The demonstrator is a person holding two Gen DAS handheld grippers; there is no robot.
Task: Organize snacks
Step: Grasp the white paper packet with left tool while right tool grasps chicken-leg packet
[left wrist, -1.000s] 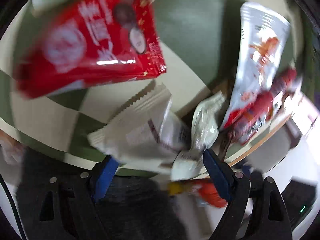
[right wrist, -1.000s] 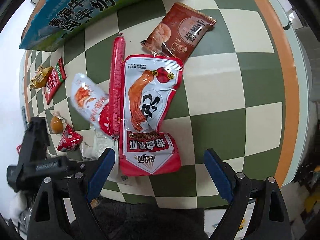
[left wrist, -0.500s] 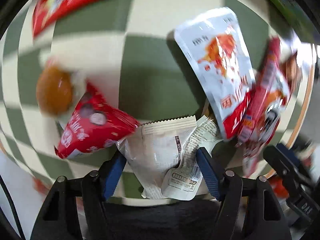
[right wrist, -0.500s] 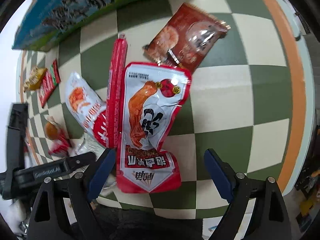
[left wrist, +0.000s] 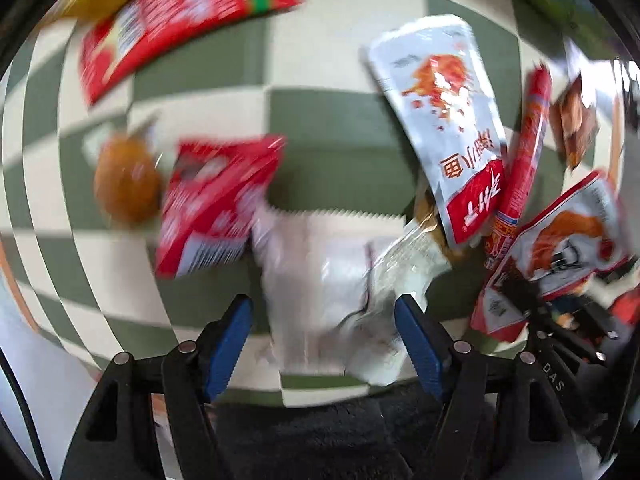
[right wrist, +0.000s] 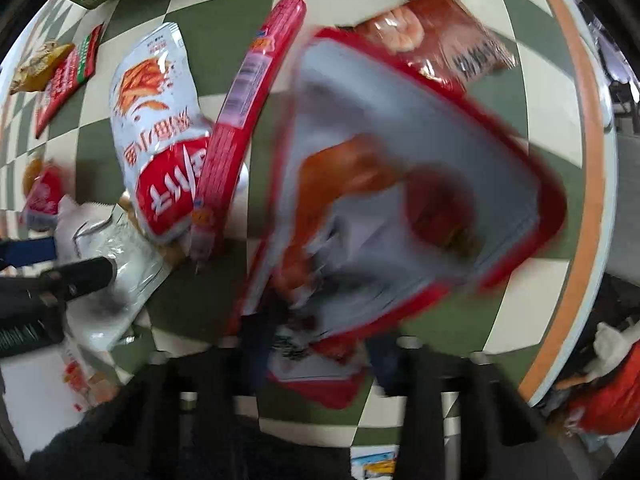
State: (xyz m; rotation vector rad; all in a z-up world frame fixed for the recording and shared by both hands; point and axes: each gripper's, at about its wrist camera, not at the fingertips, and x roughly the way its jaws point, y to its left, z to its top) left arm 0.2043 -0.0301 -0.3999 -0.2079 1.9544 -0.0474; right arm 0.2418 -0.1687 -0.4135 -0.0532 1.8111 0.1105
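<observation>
Snack packets lie on a green-and-cream checked table (left wrist: 332,128). My left gripper (left wrist: 324,328) is open, its blue fingers on either side of a white packet (left wrist: 316,280) and a clear crinkled wrapper (left wrist: 396,264). My right gripper (right wrist: 316,356) has closed on the bottom edge of the big red-and-white chicken-leg packet (right wrist: 400,200), which is tilted up and blurred; it also shows in the left wrist view (left wrist: 560,248). A white-and-red pouch (right wrist: 156,128) and a long red sausage stick (right wrist: 248,92) lie to its left.
A small red packet (left wrist: 212,200) and a brown round snack (left wrist: 128,184) lie left of my left gripper. A red flat packet (left wrist: 176,24) lies farther off. A brown shrimp packet (right wrist: 436,40) lies beyond the lifted packet. The orange table rim (right wrist: 588,160) runs at the right.
My right gripper has closed on the chicken-leg packet and lifted it toward the camera. My left gripper has moved in around the white packet, fingers still apart.
</observation>
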